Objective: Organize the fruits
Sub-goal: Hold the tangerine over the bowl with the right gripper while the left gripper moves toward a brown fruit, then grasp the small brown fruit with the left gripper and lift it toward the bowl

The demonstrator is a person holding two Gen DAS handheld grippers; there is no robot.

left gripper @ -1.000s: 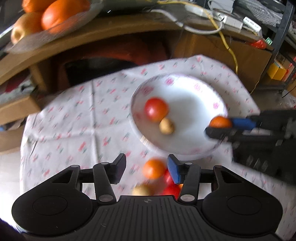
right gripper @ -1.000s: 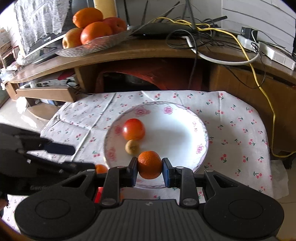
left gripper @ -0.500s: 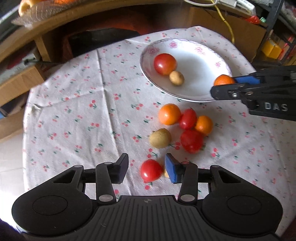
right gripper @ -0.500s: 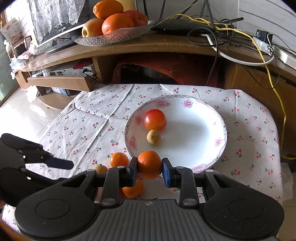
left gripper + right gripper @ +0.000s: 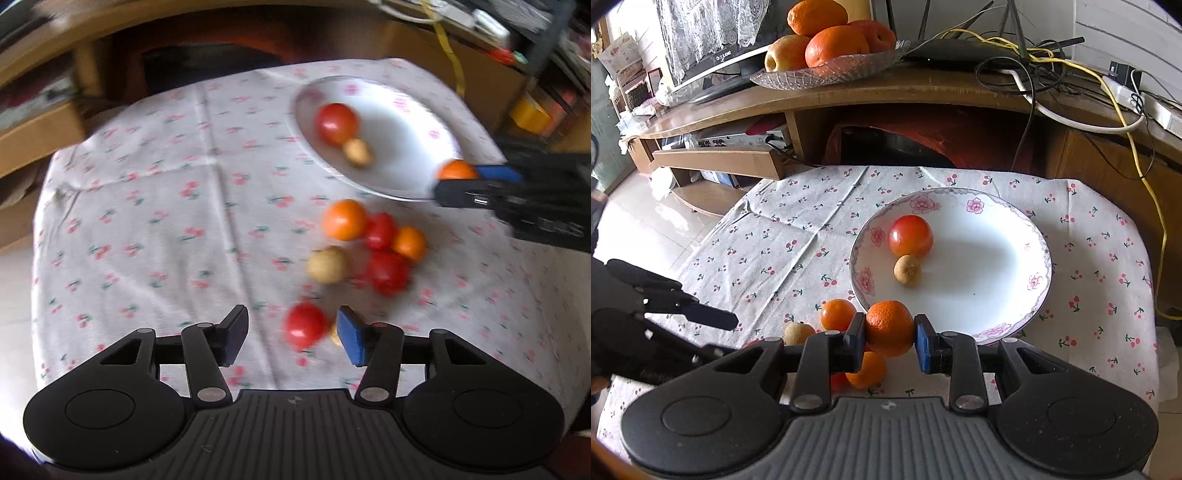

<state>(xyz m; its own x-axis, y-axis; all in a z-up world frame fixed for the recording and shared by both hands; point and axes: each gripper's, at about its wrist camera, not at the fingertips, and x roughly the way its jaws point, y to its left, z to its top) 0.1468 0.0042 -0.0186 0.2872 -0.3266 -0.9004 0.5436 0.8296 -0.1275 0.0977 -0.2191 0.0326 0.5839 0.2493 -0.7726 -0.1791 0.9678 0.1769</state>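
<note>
My right gripper (image 5: pixel 890 338) is shut on a small orange (image 5: pixel 889 328), held above the near rim of a white flowered plate (image 5: pixel 1008 302). In the plate lie a red tomato (image 5: pixel 910 235) and a small brown fruit (image 5: pixel 907 270). My left gripper (image 5: pixel 291 334) is open just above the cloth, a red tomato (image 5: pixel 304 325) between its fingertips but untouched. A cluster of loose fruit (image 5: pixel 369 243) lies ahead of it: oranges, tomatoes and a brown fruit. In the left wrist view the right gripper (image 5: pixel 476 181) with its orange (image 5: pixel 456 170) shows at the plate's right edge.
A cherry-print cloth (image 5: pixel 783 254) covers the small table. Behind it stands a wooden desk (image 5: pixel 849 92) with a glass dish of large oranges and apples (image 5: pixel 827 48), cables (image 5: pixel 1052 74) and a power strip. Tiled floor (image 5: pixel 646 229) lies to the left.
The left gripper pulled back and low from near the plate, bringing the loose fruit pile into view, then drifted slightly. The right gripper rose a little, still holding the orange.
</note>
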